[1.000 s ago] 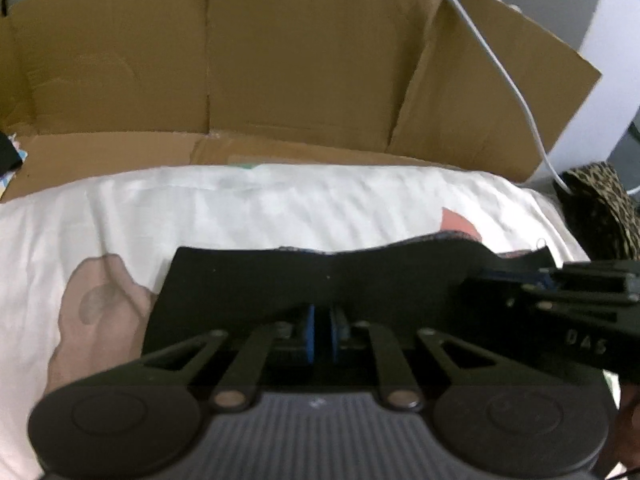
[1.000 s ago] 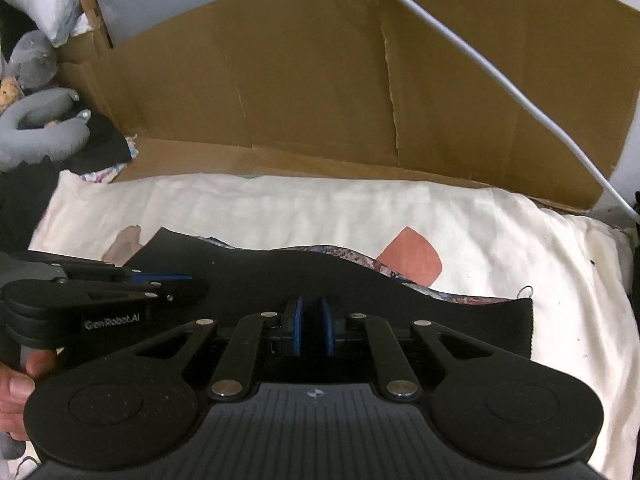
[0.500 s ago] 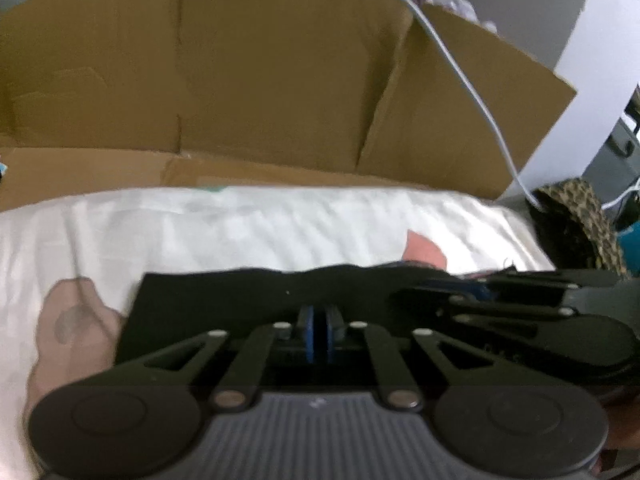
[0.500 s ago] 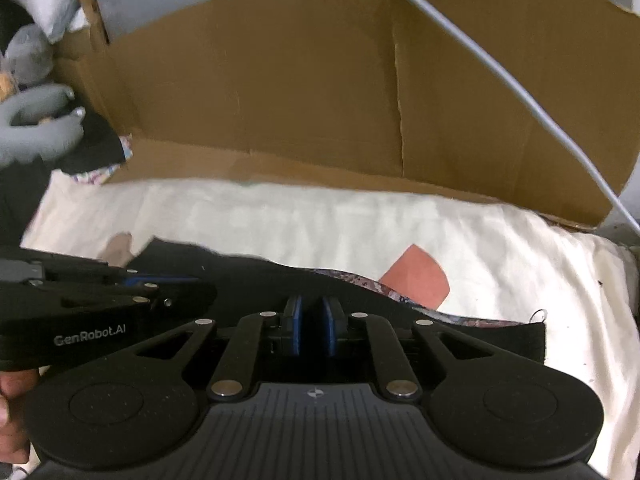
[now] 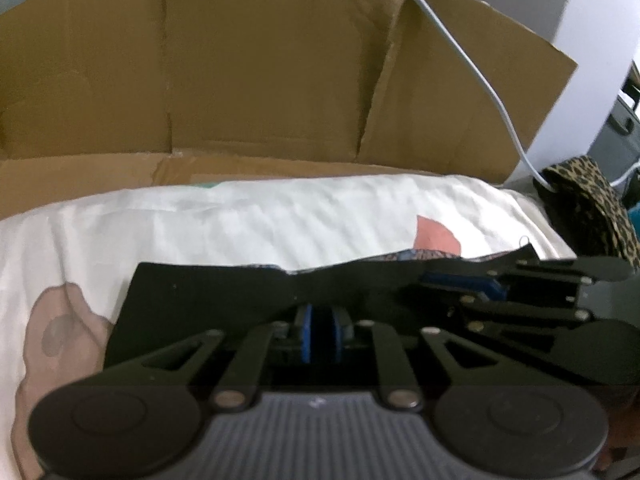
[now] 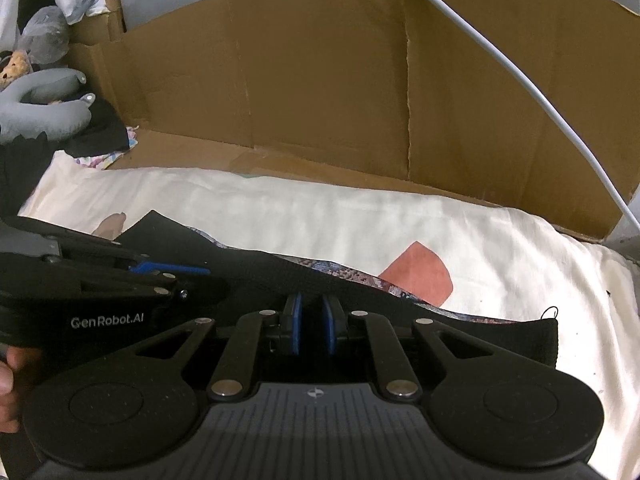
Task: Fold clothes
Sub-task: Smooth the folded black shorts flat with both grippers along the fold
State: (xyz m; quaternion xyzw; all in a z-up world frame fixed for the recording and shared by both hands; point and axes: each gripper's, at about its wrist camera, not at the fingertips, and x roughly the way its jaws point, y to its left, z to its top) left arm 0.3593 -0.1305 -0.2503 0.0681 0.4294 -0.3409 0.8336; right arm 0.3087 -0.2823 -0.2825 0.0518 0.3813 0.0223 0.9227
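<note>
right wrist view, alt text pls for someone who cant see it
Two handheld grippers, the right gripper in the foreground and the left gripper entering from the left, sit at the near edge of a black garment lying on a cream sheet. A cardboard wall stands behind, crossed by a white cable.

Garment (image 5: 248,292) on sheet (image 5: 280,216), cardboard (image 5: 260,68) behind, perhaps upright.

Beyond the black garment (image 5: 248,292), the white sheet (image 5: 280,224) lies bare and flat up to the cardboard wall (image 5: 260,72), which closes off the far side. A white cable (image 6: 520,92) slants across that wall on the right. Leopard-print fabric (image 5: 588,204) crowds the right edge; a grey plush toy (image 6: 44,108) and dark cloth crowd the left.
</note>
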